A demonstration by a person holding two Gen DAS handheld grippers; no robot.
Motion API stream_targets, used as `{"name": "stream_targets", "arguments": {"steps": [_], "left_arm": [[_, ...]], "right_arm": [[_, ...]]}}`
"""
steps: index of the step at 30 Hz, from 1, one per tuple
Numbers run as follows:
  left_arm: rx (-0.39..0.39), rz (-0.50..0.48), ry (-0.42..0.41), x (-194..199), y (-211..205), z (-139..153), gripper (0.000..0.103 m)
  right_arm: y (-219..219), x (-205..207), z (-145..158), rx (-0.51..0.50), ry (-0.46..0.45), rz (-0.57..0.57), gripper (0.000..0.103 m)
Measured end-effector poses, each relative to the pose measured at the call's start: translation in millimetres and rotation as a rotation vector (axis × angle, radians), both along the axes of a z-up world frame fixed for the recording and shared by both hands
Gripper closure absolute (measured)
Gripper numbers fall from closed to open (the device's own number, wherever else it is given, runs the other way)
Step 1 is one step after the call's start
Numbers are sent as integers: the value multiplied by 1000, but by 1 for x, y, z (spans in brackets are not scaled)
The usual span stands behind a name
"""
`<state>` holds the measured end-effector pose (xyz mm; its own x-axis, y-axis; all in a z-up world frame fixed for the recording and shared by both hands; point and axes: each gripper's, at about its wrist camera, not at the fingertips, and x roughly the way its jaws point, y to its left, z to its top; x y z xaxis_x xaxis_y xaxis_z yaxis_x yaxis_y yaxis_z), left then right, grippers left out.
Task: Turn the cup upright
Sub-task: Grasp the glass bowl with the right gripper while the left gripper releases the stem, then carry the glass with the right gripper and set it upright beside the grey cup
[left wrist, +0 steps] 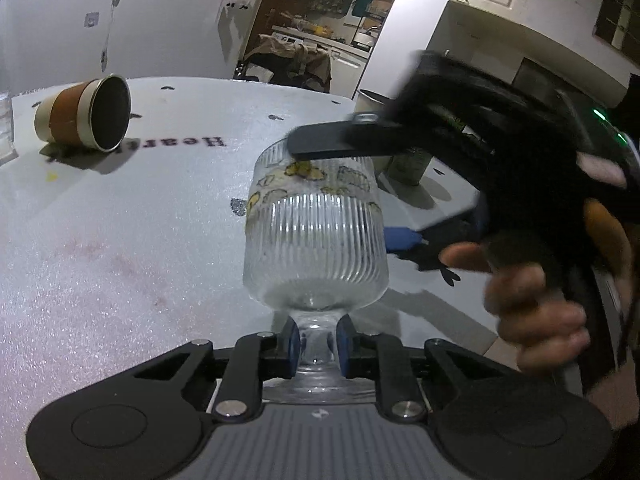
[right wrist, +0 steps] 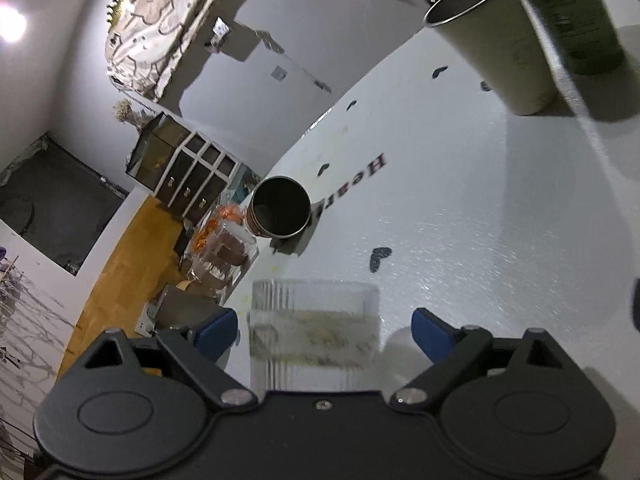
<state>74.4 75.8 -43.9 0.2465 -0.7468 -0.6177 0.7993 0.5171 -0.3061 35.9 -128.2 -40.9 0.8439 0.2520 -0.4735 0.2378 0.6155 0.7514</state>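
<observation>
A ribbed glass cup (left wrist: 316, 236) with yellow flower prints near its rim is held by its narrow stem, bowl pointing away over the white table (left wrist: 120, 260), as the left gripper (left wrist: 316, 344) clamps its blue pads on the stem. The right gripper (right wrist: 324, 332), gripped in a person's hand (left wrist: 536, 304), comes in from the right with its jaws spread wide on either side of the cup's rim end, not touching it; that view is blurred. At far left, a brown-and-cream paper cup (left wrist: 82, 114) lies on its side, mouth facing the camera. In the right wrist view, a cream tumbler (right wrist: 496, 40) and a green canister (right wrist: 576, 16) stand upright, far right on the table.
</observation>
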Motion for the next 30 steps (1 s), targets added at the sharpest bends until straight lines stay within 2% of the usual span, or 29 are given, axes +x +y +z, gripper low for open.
{"name": "stream_targets", "arguments": {"steps": [2, 3, 6, 9, 14, 15, 19, 22, 26, 29, 30], "left_arm": [[-1, -4, -5, -1, 2, 0, 84], [0, -2, -7, -1, 2, 1, 84], [3, -4, -39, -5, 3, 3, 86], [-4, 0, -72, -6, 1, 4, 85], [-15, 41, -135, -7, -6, 0, 80], [-21, 52, -124, -4, -6, 0, 75], [-67, 58, -83, 1, 1, 0, 65], [-62, 64, -104, -5, 4, -1, 55], [-70, 64, -122, -9, 9, -4, 49], [-77, 66, -119, -13, 14, -7, 39], [-84, 67, -115, -15, 16, -8, 31]], "right_arm": [[-2, 11, -2, 26, 29, 21, 20], [-3, 15, -4, 51, 32, 48, 28], [3, 15, 6, 2, 34, 74, 29], [12, 9, 22, -95, -3, 87, 29], [31, 1, 49, -330, -45, 106, 29], [36, -1, 54, -382, -55, 116, 29], [50, -8, 63, -542, -76, 142, 29], [60, -14, 65, -637, -85, 153, 29], [79, -26, 65, -800, -97, 154, 29], [87, -35, 64, -841, -103, 162, 29], [88, -38, 64, -849, -101, 161, 29]]}}
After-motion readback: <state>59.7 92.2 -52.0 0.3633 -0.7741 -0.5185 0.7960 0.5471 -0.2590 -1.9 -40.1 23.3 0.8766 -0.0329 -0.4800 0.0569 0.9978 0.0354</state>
